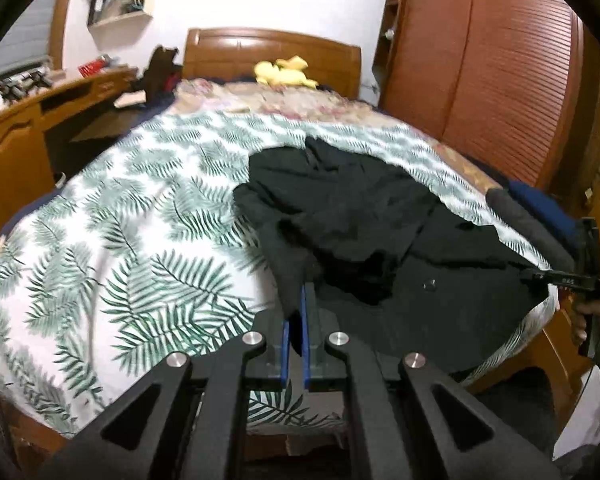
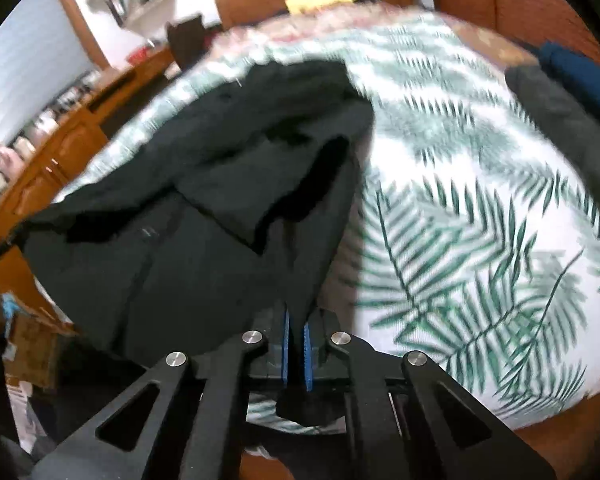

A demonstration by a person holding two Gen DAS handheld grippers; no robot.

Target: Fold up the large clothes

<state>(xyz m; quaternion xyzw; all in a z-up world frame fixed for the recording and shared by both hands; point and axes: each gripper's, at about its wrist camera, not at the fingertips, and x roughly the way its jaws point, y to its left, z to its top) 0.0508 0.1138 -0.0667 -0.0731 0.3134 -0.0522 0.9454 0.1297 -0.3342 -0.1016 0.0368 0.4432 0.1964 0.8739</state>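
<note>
A large black garment (image 1: 364, 232) lies crumpled on the leaf-print bedspread (image 1: 112, 240), its near edge lifted and stretched between both grippers. My left gripper (image 1: 297, 304) is shut on the garment's near left corner, black cloth pinched between its blue pads (image 1: 286, 340). In the same view the right gripper (image 1: 532, 274) grips the cloth at the far right, a hand on its handle. In the right wrist view the right gripper (image 2: 296, 320) is shut on the black garment (image 2: 204, 216), cloth hanging below the blue pads (image 2: 309, 356). The bedspread (image 2: 480, 220) stretches to its right.
A wooden headboard (image 1: 272, 52) with a yellow soft toy (image 1: 284, 72) stands at the bed's far end. A wooden desk (image 1: 28, 120) runs along the left, a wooden wardrobe (image 1: 492, 64) along the right. A dark folded pile (image 2: 560, 92) lies at the bed's right edge.
</note>
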